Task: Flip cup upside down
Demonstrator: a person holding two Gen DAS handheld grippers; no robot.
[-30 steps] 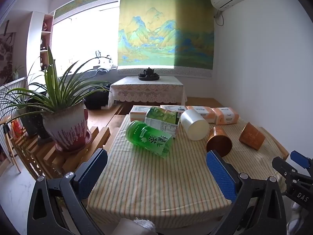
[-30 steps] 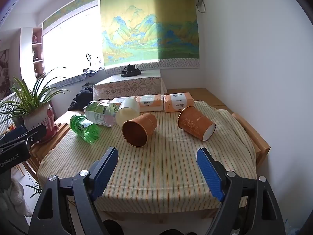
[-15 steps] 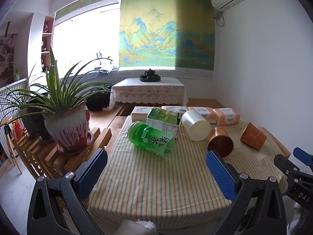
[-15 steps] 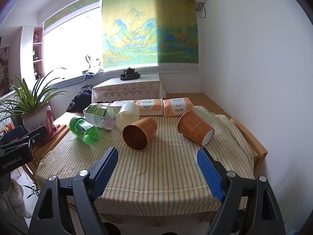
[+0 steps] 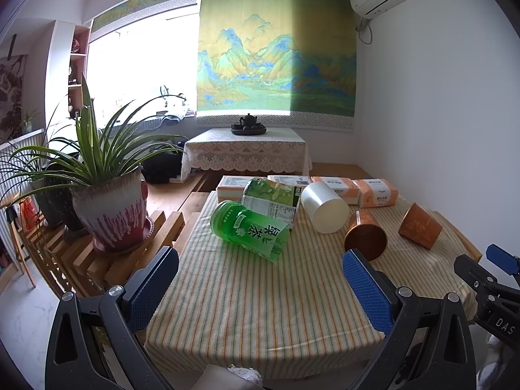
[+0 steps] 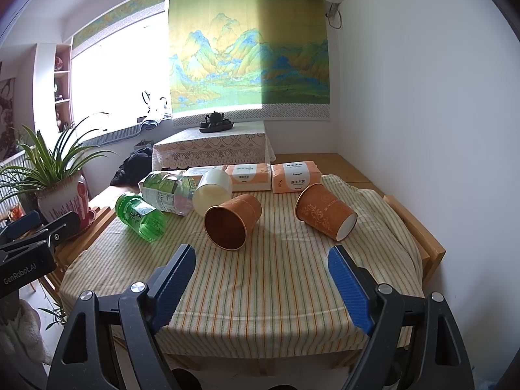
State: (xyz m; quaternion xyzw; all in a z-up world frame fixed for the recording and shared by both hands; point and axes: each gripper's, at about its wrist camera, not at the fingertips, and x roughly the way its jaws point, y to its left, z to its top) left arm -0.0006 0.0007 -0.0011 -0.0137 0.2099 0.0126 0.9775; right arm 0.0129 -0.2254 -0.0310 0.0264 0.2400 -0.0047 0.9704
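From the left wrist, the left gripper [image 5: 260, 279] hangs over the bench's [image 5: 260, 318] near edge with its jaws spread wide and holding nothing; a green bottle [image 5: 250, 230] lies on its side toward the far left corner, a white cup [image 5: 325, 208] beside it, and two brown cups [image 5: 365, 235] [image 5: 419, 230] lie tipped over toward the right edge. From the right wrist, the right gripper [image 6: 261, 278] also has its jaws wide apart and empty above the near edge; the nearer brown cup [image 6: 232, 222] lies on its side mid-bench, mouth facing the camera, well apart from the second brown cup [image 6: 325, 216] toward the right edge. Tissue packs [image 6: 294, 177] line the far edge.
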